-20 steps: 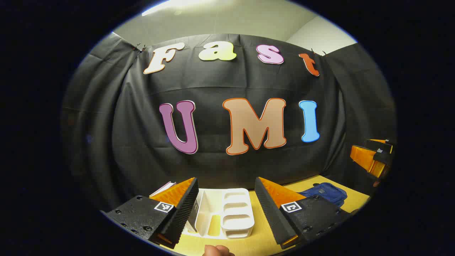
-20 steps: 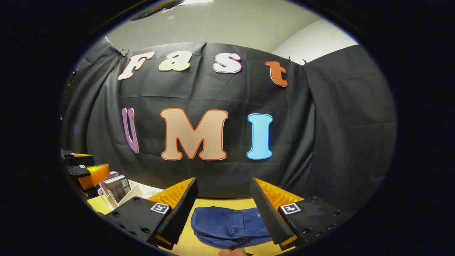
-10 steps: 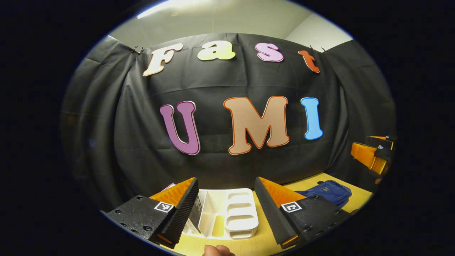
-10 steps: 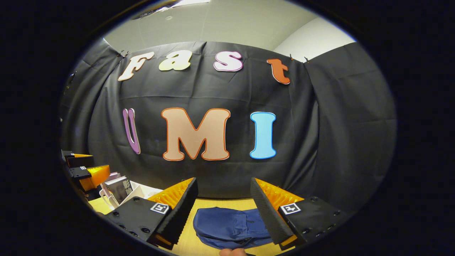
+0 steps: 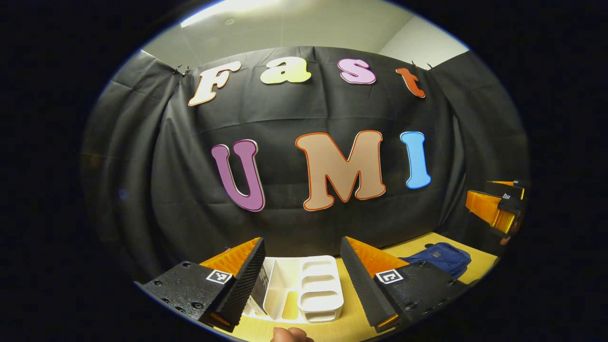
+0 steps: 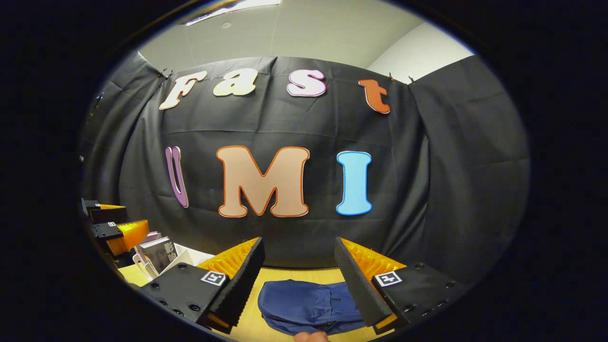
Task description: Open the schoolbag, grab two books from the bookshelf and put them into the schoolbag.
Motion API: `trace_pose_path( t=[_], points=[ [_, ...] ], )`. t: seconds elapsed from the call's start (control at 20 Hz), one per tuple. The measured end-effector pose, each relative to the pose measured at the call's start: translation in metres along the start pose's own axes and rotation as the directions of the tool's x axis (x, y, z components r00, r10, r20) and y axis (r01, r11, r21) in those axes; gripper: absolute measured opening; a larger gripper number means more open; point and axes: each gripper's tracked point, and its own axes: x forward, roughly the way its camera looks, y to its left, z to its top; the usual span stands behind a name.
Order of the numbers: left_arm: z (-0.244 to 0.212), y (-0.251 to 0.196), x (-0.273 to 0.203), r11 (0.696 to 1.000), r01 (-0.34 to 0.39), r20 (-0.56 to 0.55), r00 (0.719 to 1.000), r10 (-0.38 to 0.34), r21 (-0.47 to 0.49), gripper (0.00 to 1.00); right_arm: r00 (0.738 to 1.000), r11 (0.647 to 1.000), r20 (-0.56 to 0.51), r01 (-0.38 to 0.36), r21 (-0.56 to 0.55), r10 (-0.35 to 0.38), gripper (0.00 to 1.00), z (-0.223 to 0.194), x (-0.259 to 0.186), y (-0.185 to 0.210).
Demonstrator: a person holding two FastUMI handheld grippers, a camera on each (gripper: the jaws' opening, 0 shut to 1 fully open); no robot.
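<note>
In the left gripper view my left gripper is open above the yellow table, with a white bookshelf rack seen between its fingers; a book's edge shows by the left finger. The blue schoolbag lies to the right, and my right gripper hangs beyond it. In the right gripper view my right gripper is open over the flat, closed schoolbag. Books stand in the rack at the left, under my left gripper.
The yellow table runs back to the black cloth wall. A fingertip of the holding hand shows at the bottom of each view.
Both views have shifted slightly; the rack and the schoolbag sit a little lower and nearer in frame. Both grippers stay open.
</note>
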Motion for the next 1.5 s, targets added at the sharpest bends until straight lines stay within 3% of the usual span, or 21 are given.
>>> trace_pose_path(
  t=[0.2, 0.3, 0.4, 0.5, 0.6, 0.7, 0.8, 0.85, 0.9, 0.95, 1.1, 1.2, 1.35, 1.5],
  points=[
    [-0.002, 0.000, 0.001, 1.000, -0.006, -0.006, 1.000, 0.006, 0.000, 0.93, 1.000, 1.000, 0.006, -0.012, -0.005, 0.012, 0.92, 0.003, 0.002, 0.002],
    [-0.001, -0.001, 0.001, 1.000, -0.003, -0.007, 1.000, 0.003, 0.000, 0.94, 1.000, 1.000, 0.005, -0.015, -0.009, 0.015, 1.00, 0.002, 0.003, 0.003],
    [-0.004, 0.000, 0.002, 1.000, -0.005, -0.013, 1.000, 0.005, -0.002, 0.94, 1.000, 0.999, 0.006, -0.026, -0.020, 0.026, 1.00, 0.000, 0.004, 0.006],
    [-0.007, 0.004, 0.002, 1.000, -0.011, -0.025, 1.000, 0.011, -0.004, 0.94, 0.998, 0.995, 0.001, -0.059, -0.080, 0.059, 1.00, -0.004, 0.007, 0.012],
    [-0.010, 0.008, 0.001, 1.000, -0.018, -0.032, 0.999, 0.017, -0.004, 0.94, 0.993, 0.965, -0.023, -0.118, -0.234, 0.116, 1.00, -0.016, 0.014, 0.014],
    [-0.010, 0.014, 0.001, 1.000, -0.025, -0.033, 0.999, 0.025, 0.000, 0.94, 0.984, 0.889, -0.033, -0.174, -0.424, 0.177, 0.99, -0.026, 0.013, 0.023],
    [-0.013, 0.019, 0.002, 0.999, -0.034, -0.043, 0.998, 0.034, 0.002, 0.93, 0.970, 0.754, -0.062, -0.224, -0.618, 0.237, 1.00, -0.049, 0.016, 0.032],
    [-0.016, 0.020, 0.000, 0.999, -0.039, -0.047, 0.998, 0.039, 0.002, 0.94, 0.961, 0.679, -0.094, -0.252, -0.690, 0.261, 0.92, -0.065, 0.016, 0.035],
    [-0.015, 0.022, -0.001, 0.999, -0.043, -0.050, 0.998, 0.044, 0.002, 0.94, 0.948, 0.609, -0.136, -0.291, -0.738, 0.288, 0.91, -0.086, 0.013, 0.041],
    [-0.016, 0.025, -0.003, 0.999, -0.049, -0.051, 0.997, 0.049, 0.003, 0.93, 0.935, 0.563, -0.180, -0.329, -0.758, 0.304, 0.90, -0.106, 0.010, 0.045],
    [-0.016, 0.035, -0.005, 0.997, -0.074, -0.053, 0.996, 0.074, 0.008, 0.93, 0.906, 0.514, -0.280, -0.413, -0.752, 0.318, 0.90, -0.165, 0.008, 0.048],
    [-0.019, 0.043, -0.009, 0.996, -0.092, -0.060, 0.994, 0.093, 0.010, 0.94, 0.890, 0.456, -0.339, -0.449, -0.769, 0.304, 0.90, -0.196, 0.013, 0.044],
    [-0.023, 0.052, -0.015, 0.993, -0.119, -0.072, 0.990, 0.119, 0.011, 0.94, 0.857, 0.426, -0.419, -0.514, -0.745, 0.301, 0.90, -0.234, 0.027, 0.046],
    [-0.021, 0.065, -0.020, 0.989, -0.150, -0.074, 0.986, 0.151, 0.016, 0.94, 0.840, 0.380, -0.462, -0.541, -0.750, 0.283, 0.91, -0.271, 0.033, 0.043]
  ],
)
